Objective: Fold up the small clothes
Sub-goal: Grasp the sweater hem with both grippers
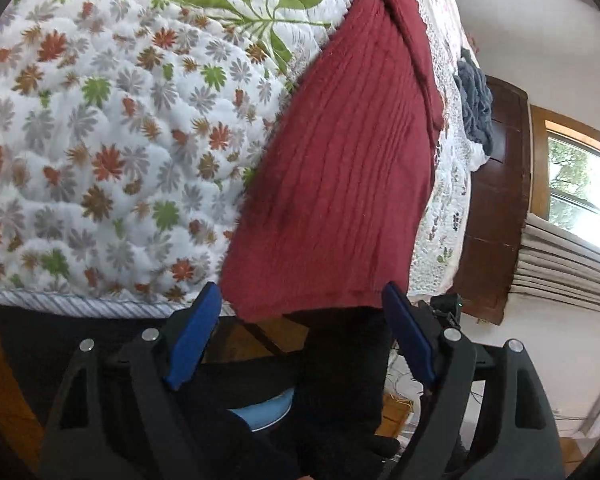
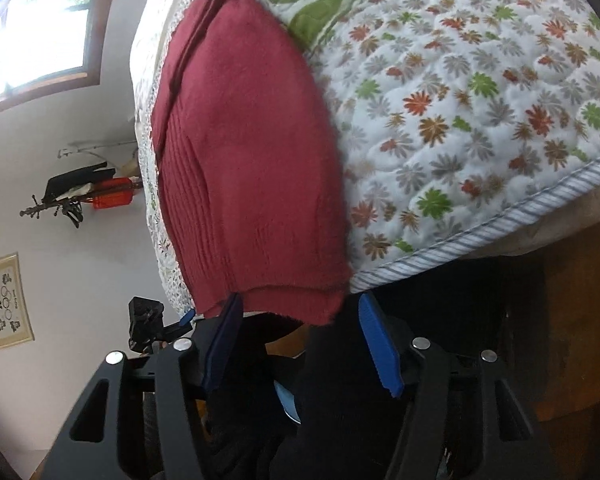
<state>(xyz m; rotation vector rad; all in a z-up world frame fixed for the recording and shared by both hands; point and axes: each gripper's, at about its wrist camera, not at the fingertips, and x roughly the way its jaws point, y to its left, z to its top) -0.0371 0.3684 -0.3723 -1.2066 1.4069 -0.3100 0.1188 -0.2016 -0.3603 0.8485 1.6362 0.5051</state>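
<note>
A dark red knitted garment [image 1: 340, 168] lies flat along the edge of a bed, its ribbed hem hanging a little over the near edge. My left gripper [image 1: 302, 298] is open, and the hem sits between its two blue pads [image 1: 194, 340] without being pinched. In the right wrist view the same garment [image 2: 252, 160] runs away from me. My right gripper [image 2: 300, 302] is open at the hem too, one blue pad [image 2: 224, 340] just overlapping the hem's left corner. Both hold nothing.
A white quilt [image 1: 100, 140] printed with flowers and leaves covers the bed, with a striped border [image 2: 480, 236]. A grey-blue cloth [image 1: 476, 108] lies at the far side. Dark wooden panel [image 1: 496, 200], window [image 1: 580, 192], a person's dark trousers [image 1: 340, 380] below.
</note>
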